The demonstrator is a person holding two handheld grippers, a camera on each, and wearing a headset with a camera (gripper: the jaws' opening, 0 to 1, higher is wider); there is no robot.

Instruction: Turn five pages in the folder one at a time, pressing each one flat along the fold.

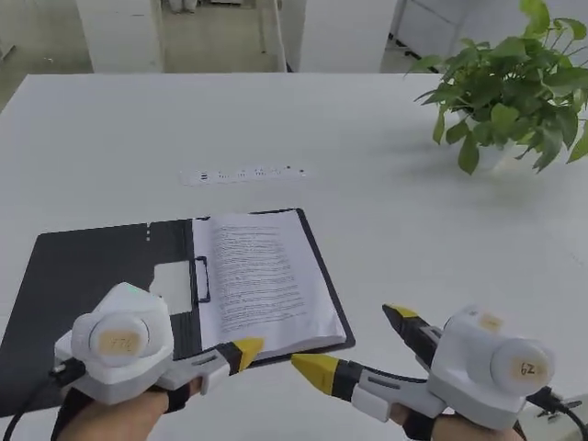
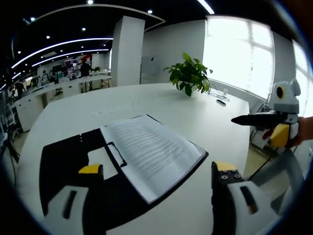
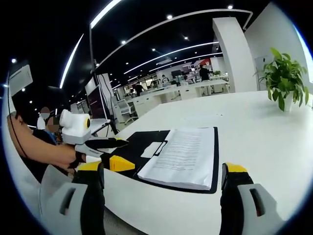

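A black folder (image 1: 92,266) lies open on the white table, its clip (image 1: 200,278) at the fold. A stack of printed pages (image 1: 262,276) rests flat on its right half. My left gripper (image 1: 216,344) hovers at the folder's near edge, open and holding nothing; its own view shows the jaws (image 2: 157,167) spread wide before the pages (image 2: 151,149). My right gripper (image 1: 358,340) hangs just right of the folder's near right corner, open and holding nothing. In the right gripper view its jaws (image 3: 162,167) frame the pages (image 3: 183,156), with the left gripper (image 3: 105,147) to the left.
A white power strip (image 1: 243,173) lies beyond the folder. A potted green plant (image 1: 514,92) stands at the table's far right. Bare tabletop (image 1: 413,239) stretches right of the folder. Office desks and people are far behind.
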